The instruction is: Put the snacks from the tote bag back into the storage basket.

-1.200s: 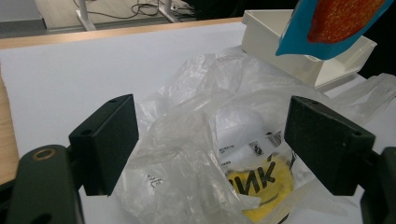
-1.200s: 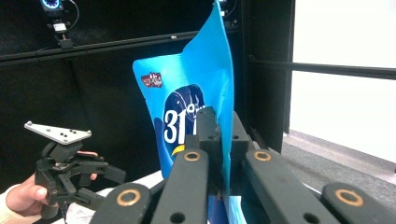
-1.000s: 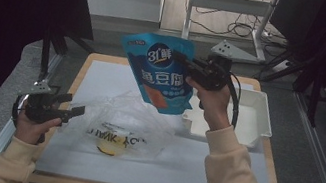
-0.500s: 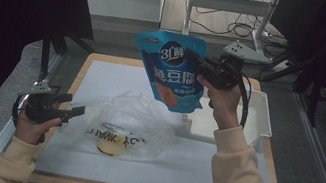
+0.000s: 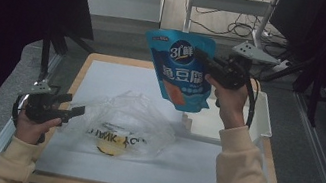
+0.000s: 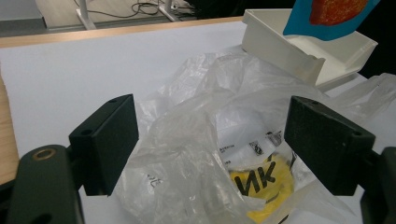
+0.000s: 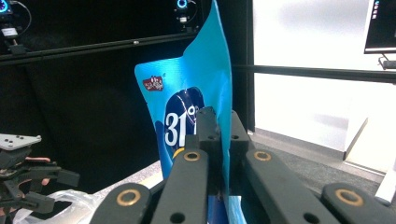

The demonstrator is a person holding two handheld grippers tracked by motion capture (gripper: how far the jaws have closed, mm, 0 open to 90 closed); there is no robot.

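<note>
blue pouch (image 5: 182,69) | clamped in raised right tongs (image 5: 205,60) | left tongs (image 5: 77,109) spread, low beside plastic bag (image 5: 127,123)

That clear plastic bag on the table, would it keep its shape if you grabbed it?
Probably not. The clear plastic bag lies crumpled and slack, so it would likely flop and sag. The yellow item inside might slide about. The open left gripper frames its thin, possibly slippery film.

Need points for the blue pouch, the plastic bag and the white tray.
blue pouch (image 5: 182,69), high view, middle of its printed front.
plastic bag (image 6: 205,126), left gripper view, crumpled top between the open jaws.
white tray (image 5: 264,117), high view, its right wall.
</note>
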